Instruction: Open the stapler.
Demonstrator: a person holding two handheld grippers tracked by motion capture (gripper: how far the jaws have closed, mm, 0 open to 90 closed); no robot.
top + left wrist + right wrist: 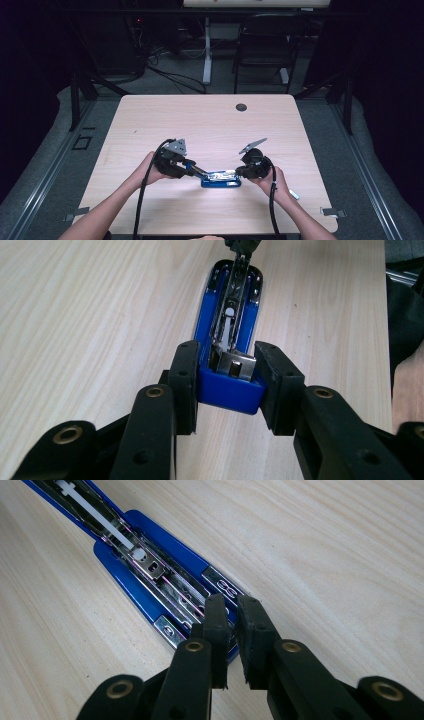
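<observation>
A blue stapler (220, 179) lies swung open on the wooden table (210, 120) near the front edge, its metal staple rail (231, 310) bared. My left gripper (227, 367) is shut on the stapler's blue hinge end (230, 390), one pad on each side. In the high view the left gripper (192, 169) is at the stapler's left end and my right gripper (239, 173) at its right end. The right gripper (231, 614) has its jaws almost together, pinching the front tip of the metal rail (150, 567) above the blue base (117, 567).
A round cable hole (241, 107) sits at the table's far middle. A small metal piece (294, 194) lies by the right hand. Behind the table stand a dark chair (265, 45) and a white desk leg (207, 50), with cables on the floor.
</observation>
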